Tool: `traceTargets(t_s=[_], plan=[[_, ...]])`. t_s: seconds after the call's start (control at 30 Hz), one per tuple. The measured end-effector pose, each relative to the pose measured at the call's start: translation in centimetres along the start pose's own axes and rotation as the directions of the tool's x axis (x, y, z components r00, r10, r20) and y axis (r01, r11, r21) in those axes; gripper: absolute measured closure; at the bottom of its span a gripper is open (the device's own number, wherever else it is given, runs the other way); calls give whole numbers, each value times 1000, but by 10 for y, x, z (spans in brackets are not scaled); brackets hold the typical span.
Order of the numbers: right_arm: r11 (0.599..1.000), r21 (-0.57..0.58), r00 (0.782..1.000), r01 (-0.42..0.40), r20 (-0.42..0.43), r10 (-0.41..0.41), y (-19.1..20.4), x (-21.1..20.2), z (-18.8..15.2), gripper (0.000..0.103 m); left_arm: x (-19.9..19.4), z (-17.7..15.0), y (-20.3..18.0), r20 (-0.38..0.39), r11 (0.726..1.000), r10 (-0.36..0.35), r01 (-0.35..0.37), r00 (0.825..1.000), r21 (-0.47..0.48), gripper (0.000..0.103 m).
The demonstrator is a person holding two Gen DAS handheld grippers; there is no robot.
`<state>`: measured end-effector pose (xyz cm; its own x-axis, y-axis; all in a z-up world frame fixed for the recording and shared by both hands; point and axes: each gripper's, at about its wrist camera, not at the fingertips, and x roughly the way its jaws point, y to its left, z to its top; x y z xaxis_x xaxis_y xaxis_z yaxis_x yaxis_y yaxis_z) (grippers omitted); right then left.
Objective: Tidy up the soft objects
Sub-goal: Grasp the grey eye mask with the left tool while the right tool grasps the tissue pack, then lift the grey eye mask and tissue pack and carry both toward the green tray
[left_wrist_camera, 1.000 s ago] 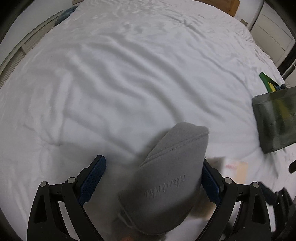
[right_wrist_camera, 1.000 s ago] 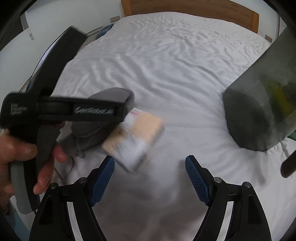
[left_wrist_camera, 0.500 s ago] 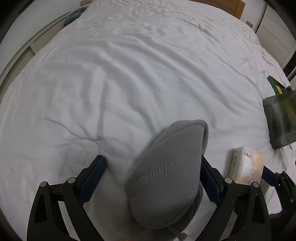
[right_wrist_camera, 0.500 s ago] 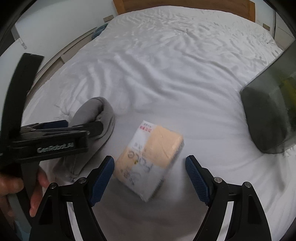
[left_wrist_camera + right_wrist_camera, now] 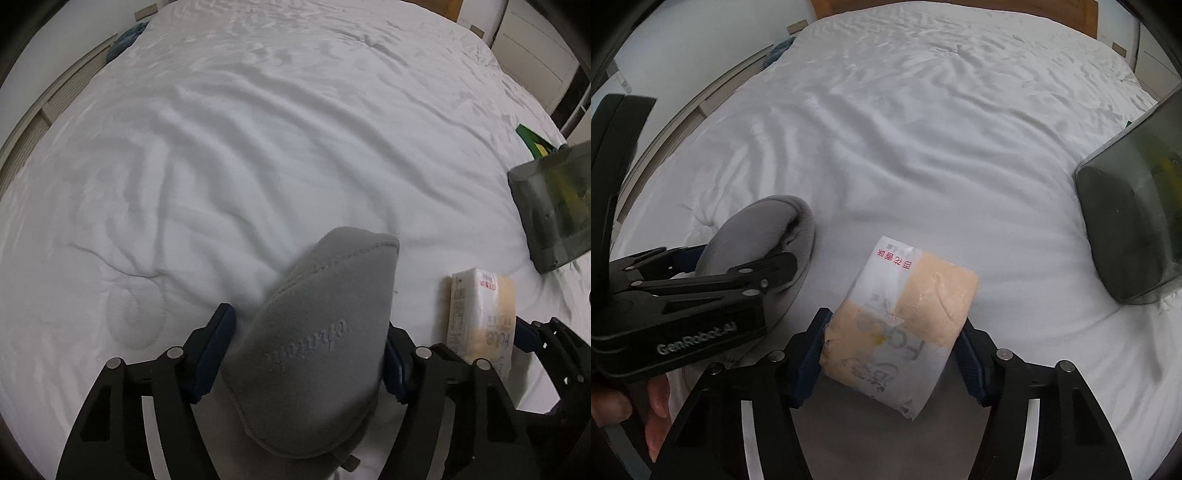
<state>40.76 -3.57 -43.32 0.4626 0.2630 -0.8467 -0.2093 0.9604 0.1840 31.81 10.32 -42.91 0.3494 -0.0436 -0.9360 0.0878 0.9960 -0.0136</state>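
Observation:
A grey neck pillow (image 5: 332, 280) lies on the white bed, and my left gripper (image 5: 308, 321) points down over it. Its jaws are closing, with both blue pads against the pillow's sides. A tissue pack (image 5: 905, 314) in peach and clear wrap lies just right of the pillow. My right gripper (image 5: 894, 321) straddles the pack, jaws closing, and its pads press the pack's two ends. The right wrist view shows the pillow (image 5: 757, 229) at the left, between the left gripper's fingers (image 5: 768, 267). In the left wrist view the pack (image 5: 480, 314) stands at the right.
A dark translucent bin (image 5: 1126, 221) holding green and yellow things sits on the bed (image 5: 258, 147) to the right. A wooden headboard (image 5: 960, 7) runs along the far end. A blue cloth (image 5: 127, 37) lies at the far left edge. A person's hand (image 5: 613, 406) grips the left tool.
Both pairs of jaws have narrowed onto their things. The right gripper moved down and over the tissue pack, which now sits between its pads. The left gripper stayed over the pillow.

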Motion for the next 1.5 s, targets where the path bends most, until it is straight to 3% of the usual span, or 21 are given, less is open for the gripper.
traceTargets(t_s=[0.1,0.17,0.2,0.33,0.77,1.17,1.5], plan=[[1000,-9,1000,-6,5,6,0,-4,-2,43,2,0,-10,-5,999,36,-36,999,15,37],[1000,-14,1000,-12,4,12,-1,-5,-2,44,3,-2,-14,-8,999,40,-40,999,10,46],[1000,-19,1000,-13,4,13,-2,-6,-2,44,3,-1,-16,-5,999,34,-34,999,11,57],[999,-30,1000,-23,8,23,-7,-14,-4,45,-3,1,-31,5,999,31,-31,1000,33,79],[996,-58,997,-65,49,68,-36,-72,-19,46,-55,-12,-40,76,996,86,-84,993,-20,82],[982,-136,990,-132,31,138,-73,-142,-48,47,-102,-30,-93,84,991,132,-129,988,-38,81],[976,-165,990,-141,0,143,-134,-200,-78,47,-138,-60,-163,52,991,136,-134,989,-25,79]])
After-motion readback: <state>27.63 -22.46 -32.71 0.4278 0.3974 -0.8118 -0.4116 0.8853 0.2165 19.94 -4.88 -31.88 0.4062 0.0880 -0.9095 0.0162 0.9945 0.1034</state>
